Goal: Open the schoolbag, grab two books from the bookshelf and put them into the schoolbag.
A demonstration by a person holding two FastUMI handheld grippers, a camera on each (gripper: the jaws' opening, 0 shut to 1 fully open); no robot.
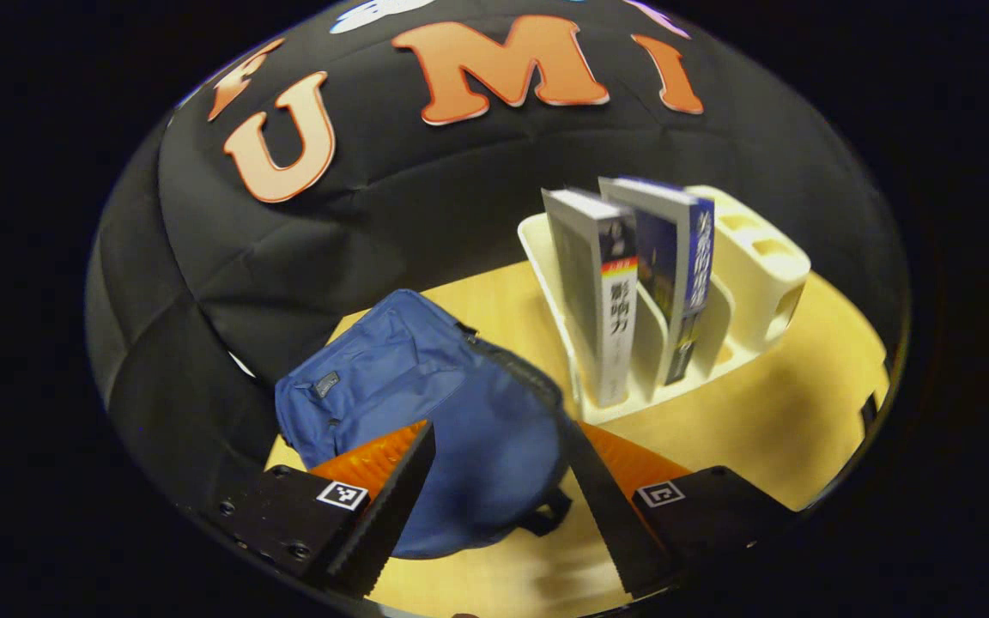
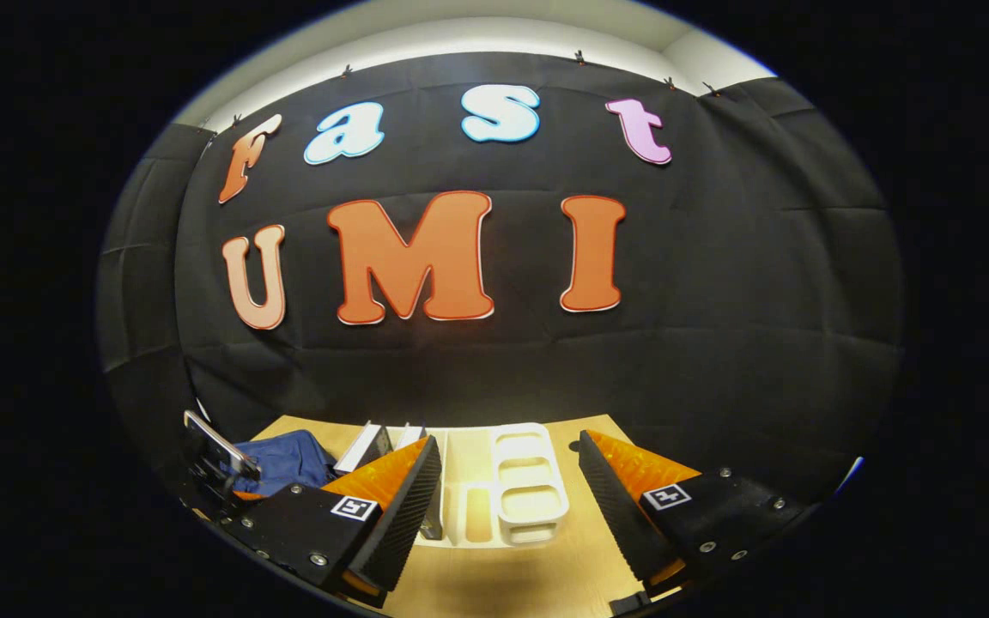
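- Okay, landmark = the cream bookshelf [image 1: 752, 283], standing on the wooden table [image 1: 803, 412] in front of the black cloth wall [image 1: 288, 257].
- In the left gripper view, two books stand upright in the bookshelf slots, spines facing the camera: the grey-white book [image 1: 602, 300] in the slot on the schoolbag side, the blue book [image 1: 675, 266] in the next slot over, a divider between them.
- Open square compartments sit at the bookshelf end away from the schoolbag.
- The blue schoolbag [image 1: 434, 412] lies on the table just beside the bookshelf, on the grey-white book's side, apart from it; looks zipped, though the zip is hard to make out.
- Left gripper [image 1: 494, 506] hovers above the schoolbag, near the bookshelf front; fingers spread wide, released, nothing between them.
- In the right gripper view, the right gripper [image 2: 507, 506] hangs over the table edge in front of the bookshelf [image 2: 529, 481]; fingers spread apart, released, grasping nothing.
- Same view: the books [image 2: 370, 446] appear as tilted edges at the bookshelf's schoolbag side, partly hidden behind a finger.
- Schoolbag [image 2: 284, 459] lies beyond the books from the bookshelf compartments.
- The other gripper [image 2: 220, 463] shows just at the schoolbag, far from the bookshelf; too small to tell its state there.
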